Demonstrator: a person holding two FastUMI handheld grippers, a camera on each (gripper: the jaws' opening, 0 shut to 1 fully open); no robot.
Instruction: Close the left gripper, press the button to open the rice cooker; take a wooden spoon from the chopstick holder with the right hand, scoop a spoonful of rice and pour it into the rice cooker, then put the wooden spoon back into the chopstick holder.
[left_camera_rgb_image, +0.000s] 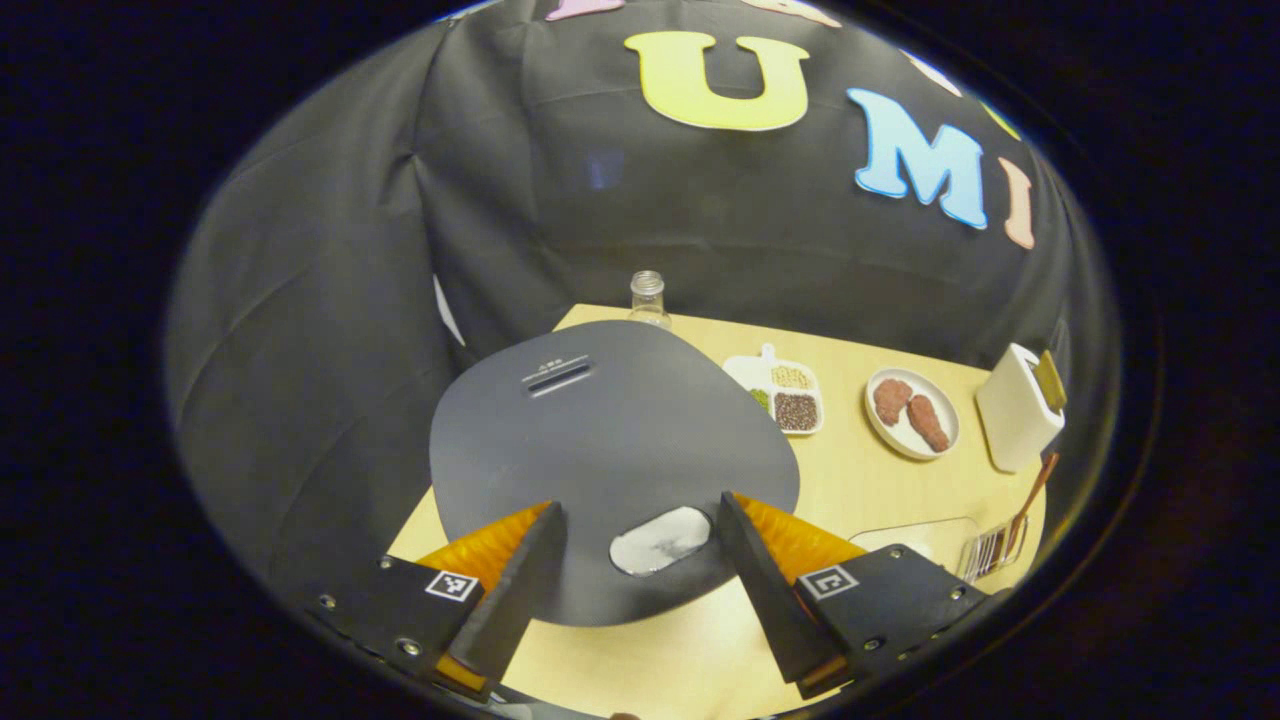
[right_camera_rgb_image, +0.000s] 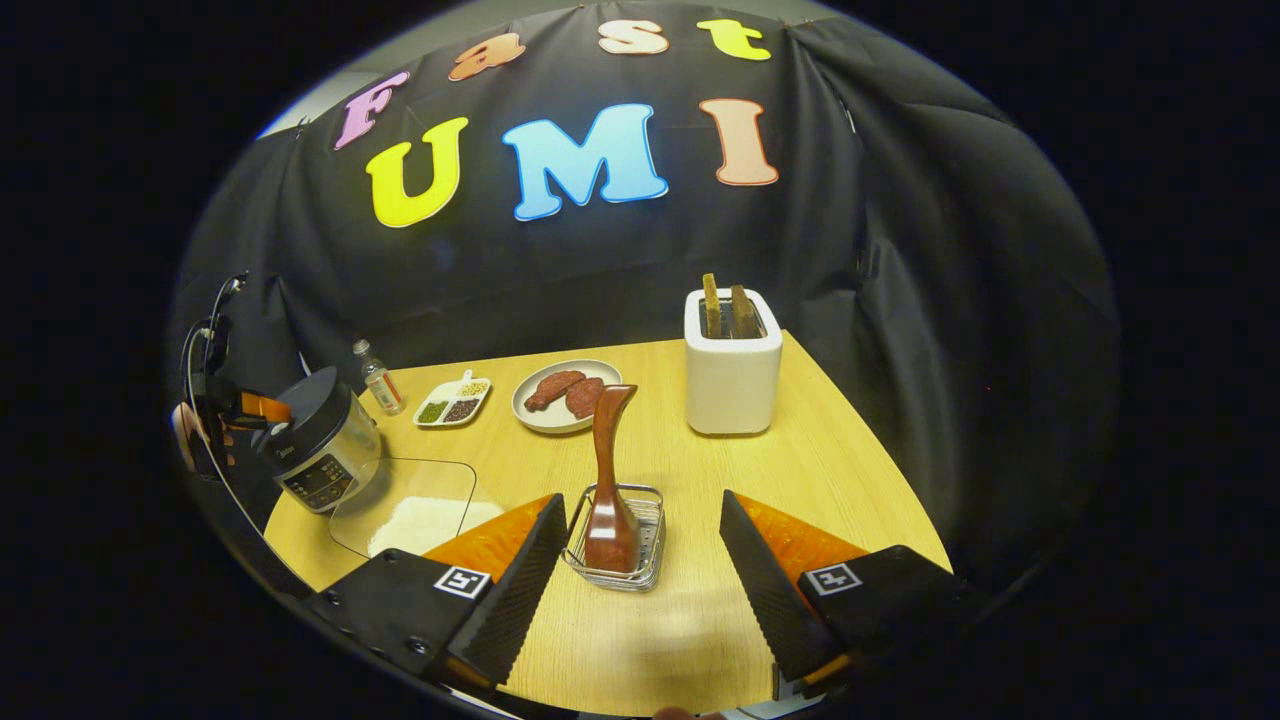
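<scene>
The rice cooker's dark grey lid (left_camera_rgb_image: 610, 440) lies right under my left gripper (left_camera_rgb_image: 640, 565), which is open. Its silver button (left_camera_rgb_image: 660, 540) sits between the two fingers, with no contact that I can see. In the right gripper view the cooker (right_camera_rgb_image: 320, 445) stands closed at the table's left edge, the left gripper (right_camera_rgb_image: 255, 408) above it. A dark wooden spoon (right_camera_rgb_image: 607, 480) stands bowl-down in the wire chopstick holder (right_camera_rgb_image: 625, 560). My right gripper (right_camera_rgb_image: 640, 570) is open, just in front of the holder with a finger on each side. White rice lies in a clear tray (right_camera_rgb_image: 420, 515) beside the cooker.
A white toaster (right_camera_rgb_image: 732, 370) with two slices stands at the back right. A plate of meat (right_camera_rgb_image: 565, 395), a divided dish of grains (right_camera_rgb_image: 452, 402) and a small bottle (right_camera_rgb_image: 378, 378) line the back. The table's edges lie close on the left and right.
</scene>
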